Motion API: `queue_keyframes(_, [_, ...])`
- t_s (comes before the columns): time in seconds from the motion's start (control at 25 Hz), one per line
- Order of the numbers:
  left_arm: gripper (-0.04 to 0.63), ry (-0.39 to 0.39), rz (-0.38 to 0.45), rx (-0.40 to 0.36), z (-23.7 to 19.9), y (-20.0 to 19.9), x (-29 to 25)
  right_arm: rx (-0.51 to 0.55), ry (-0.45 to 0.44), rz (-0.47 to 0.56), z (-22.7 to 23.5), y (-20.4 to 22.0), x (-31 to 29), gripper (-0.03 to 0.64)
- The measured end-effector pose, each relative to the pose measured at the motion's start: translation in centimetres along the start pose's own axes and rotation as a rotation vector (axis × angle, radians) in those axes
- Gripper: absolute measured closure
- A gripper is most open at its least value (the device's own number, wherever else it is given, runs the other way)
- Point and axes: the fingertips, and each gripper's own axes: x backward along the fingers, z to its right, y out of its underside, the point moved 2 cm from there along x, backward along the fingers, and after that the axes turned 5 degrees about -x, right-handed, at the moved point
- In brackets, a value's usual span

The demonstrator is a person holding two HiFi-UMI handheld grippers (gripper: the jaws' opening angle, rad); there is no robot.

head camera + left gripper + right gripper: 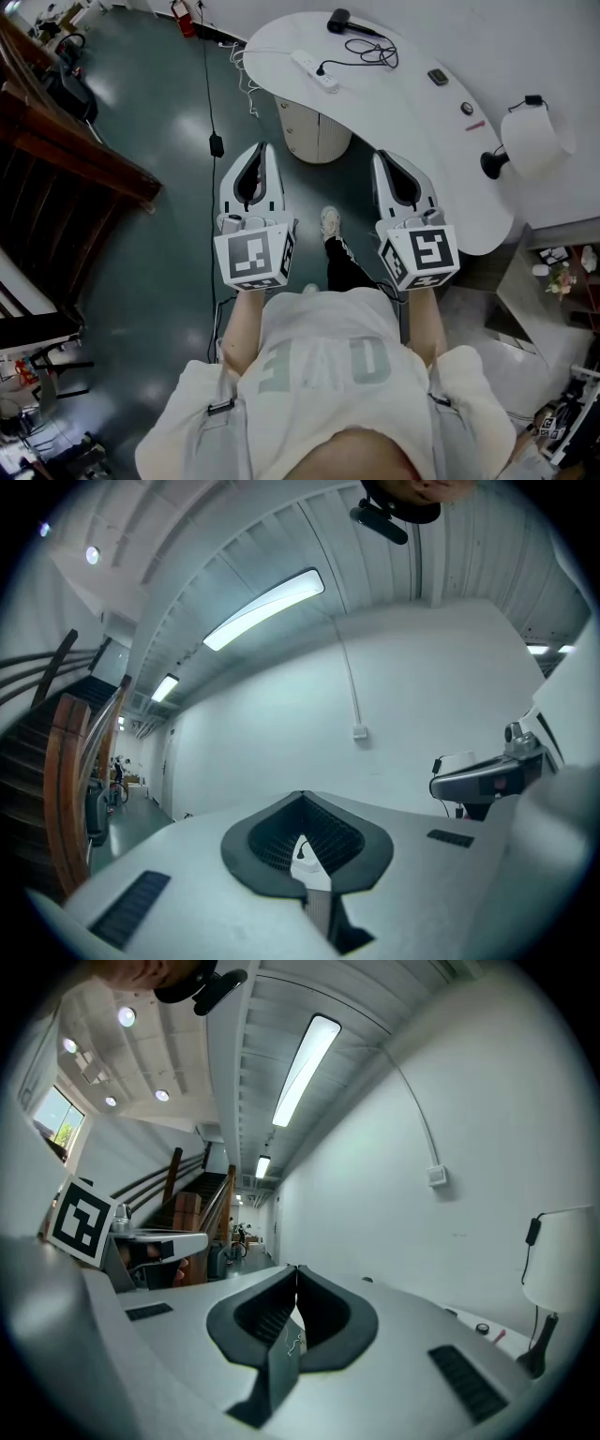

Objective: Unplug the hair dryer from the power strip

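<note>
Left gripper (pixel 263 147) and right gripper (pixel 383 156) fingers pressed together, empty; unplugging the black hair dryer (pixel 338 21) unbraced could drag the long white power strip (pixel 313 69) off the white curved counter (pixel 412 127).

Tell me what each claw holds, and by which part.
Nothing: the left claw and right claw are shut, empty; dryer and strip lie on the table.

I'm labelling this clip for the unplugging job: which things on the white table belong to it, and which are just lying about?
Belong to the job: hair dryer, its black cord, white power strip.

Just lying about: table lamp, small dark device, small round object, thin red stick.
</note>
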Motion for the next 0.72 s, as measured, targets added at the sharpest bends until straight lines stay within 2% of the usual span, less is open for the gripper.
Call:
queue_keyframes(0.28, [0.581,-0.034,0.048,-0.044,-1.0,-0.8,-7.1,0.071,-0.042,0.042,3.9,-1.8,-7.8,0.595])
queue_keyframes(0.52, [0.581,-0.058,0.03,-0.09,-2.0,-0.9,-13.9,0.089,-0.079,0.069,7.8,-3.9,-15.6,0.595])
queue_keyframes(0.72, [0.581,-0.101,0.01,-0.085,-3.4,-0.4,-20.4,0.103,-0.124,0.047,11.0,-5.4,-22.1,0.595])
